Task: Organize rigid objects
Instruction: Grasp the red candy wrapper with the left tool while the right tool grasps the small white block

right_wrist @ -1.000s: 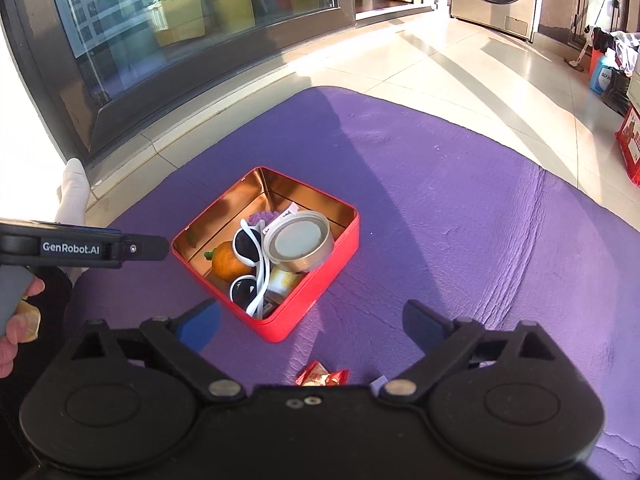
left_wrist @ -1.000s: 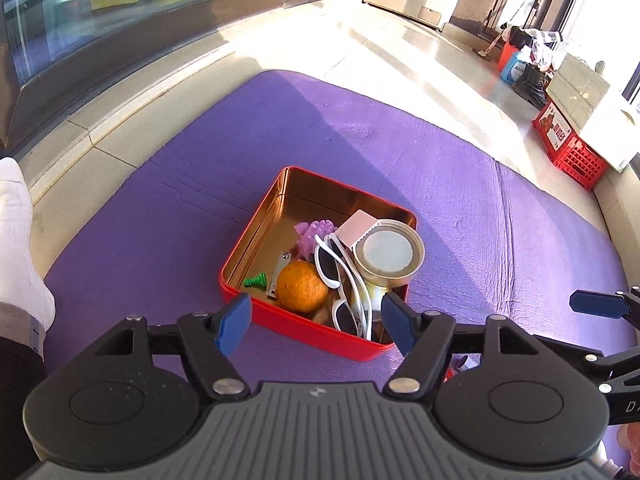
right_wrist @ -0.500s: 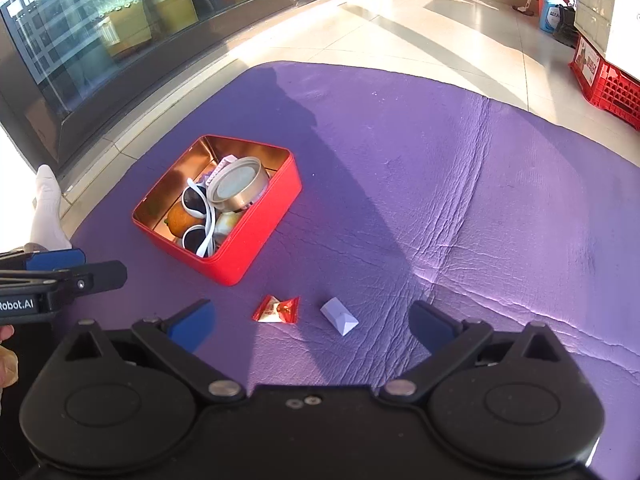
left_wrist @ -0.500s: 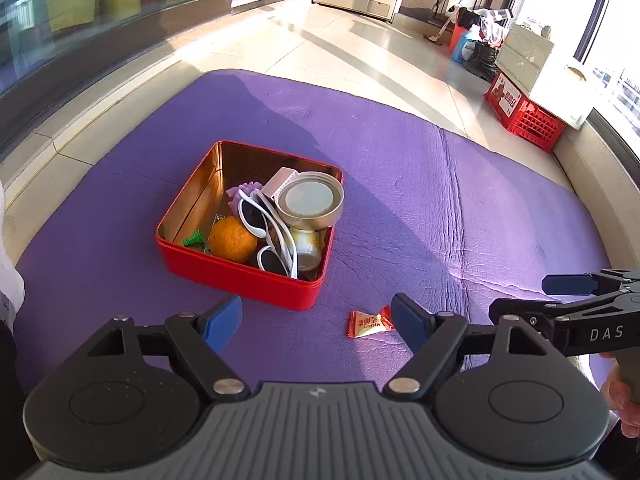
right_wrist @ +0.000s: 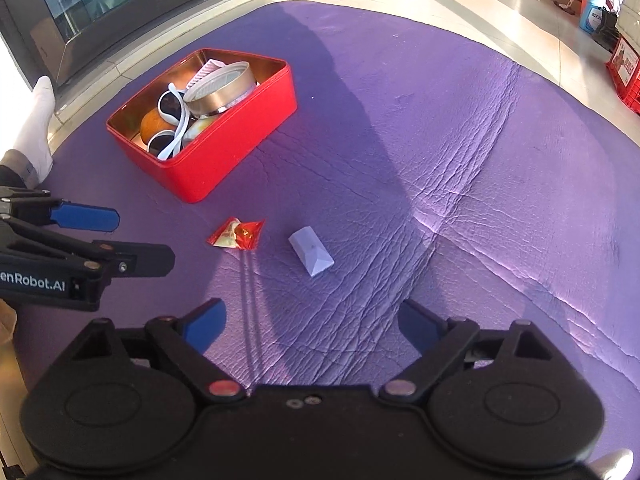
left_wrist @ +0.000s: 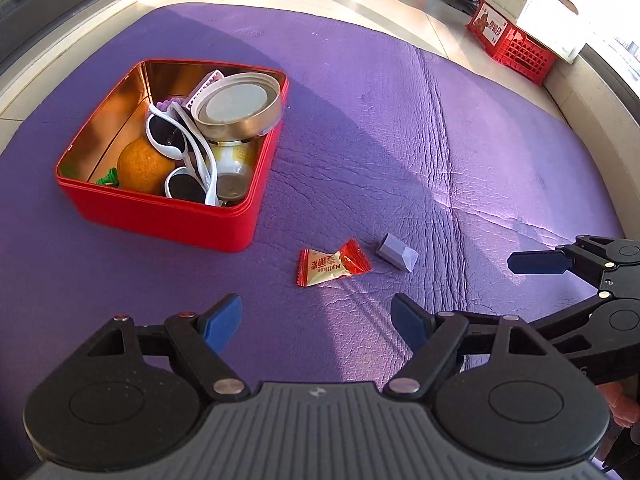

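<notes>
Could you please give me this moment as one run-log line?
left gripper: open, empty | right gripper: closing, empty | red-gold candy wrapper, white folded-paper wedge: on purple mat, outside red tin

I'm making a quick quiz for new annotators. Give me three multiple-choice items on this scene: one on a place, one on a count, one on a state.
1. Where does the candy wrapper lie?
A. inside the red tin
B. on the purple mat, outside the tin
C. between the left gripper's pads

2. How many loose items lie on the mat outside the tin?
A. two
B. four
C. none

3. What is between the left gripper's pads?
A. the sunglasses
B. the orange
C. nothing

Answers:
1. B: it rests on the purple mat, near the red tin.
2. A: only the wrapper and the small white block.
3. C: the left gripper stands open above bare mat; the sunglasses and orange sit in the tin.
</notes>
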Demonstrator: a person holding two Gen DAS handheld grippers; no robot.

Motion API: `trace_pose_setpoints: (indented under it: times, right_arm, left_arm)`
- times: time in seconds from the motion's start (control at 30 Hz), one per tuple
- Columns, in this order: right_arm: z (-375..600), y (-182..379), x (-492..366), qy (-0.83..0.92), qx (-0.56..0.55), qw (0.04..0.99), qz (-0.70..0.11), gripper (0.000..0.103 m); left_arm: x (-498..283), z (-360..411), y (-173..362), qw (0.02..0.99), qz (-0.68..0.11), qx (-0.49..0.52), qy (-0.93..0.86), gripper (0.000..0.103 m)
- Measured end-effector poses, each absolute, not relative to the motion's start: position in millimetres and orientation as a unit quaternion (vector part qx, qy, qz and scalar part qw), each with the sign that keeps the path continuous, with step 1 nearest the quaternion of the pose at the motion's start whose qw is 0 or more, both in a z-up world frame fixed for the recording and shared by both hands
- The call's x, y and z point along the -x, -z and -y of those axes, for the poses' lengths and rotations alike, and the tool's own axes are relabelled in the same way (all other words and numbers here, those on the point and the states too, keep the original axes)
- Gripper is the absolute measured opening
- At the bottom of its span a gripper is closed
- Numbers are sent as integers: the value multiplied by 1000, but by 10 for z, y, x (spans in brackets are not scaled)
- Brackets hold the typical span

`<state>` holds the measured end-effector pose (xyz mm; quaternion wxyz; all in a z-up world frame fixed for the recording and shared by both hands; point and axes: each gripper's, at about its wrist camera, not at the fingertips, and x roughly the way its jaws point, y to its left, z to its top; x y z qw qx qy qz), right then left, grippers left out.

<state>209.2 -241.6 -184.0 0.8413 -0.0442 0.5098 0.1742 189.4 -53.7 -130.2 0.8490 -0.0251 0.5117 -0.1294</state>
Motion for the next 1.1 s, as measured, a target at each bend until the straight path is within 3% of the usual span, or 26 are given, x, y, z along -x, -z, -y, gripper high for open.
trace_pose_setpoints:
  times: [0.33,0.57,0.7,0.83,1.0,1.1]
  right_arm:
    - [2346,2124,-2377,-219,77,833,-502,73]
    - [2215,2235,-2487,-239,110,832,-489,54]
    - [2141,2286,-2534,-240,126,831,-486,43]
    - [2085,2323,-2528,-238,137,833,-480,39]
    - [2050,2323,-2547,-231,140,836,-478,29]
    - [2022,2314,-2516,-228,150,836,-476,23]
  left_arm:
    - [-2236,743,1601,840,-525,43,129,81]
    - [-2379,810,1754,837,-530,39,132,80]
    - [-2412,849,1827,833,-535,41,135,63]
    - [-2427,836,1869,832,-537,45,129,61]
    - [-2418,801,1864,835,-534,46,127,45]
    - [-2425,770,1854,835,-532,52,128,42]
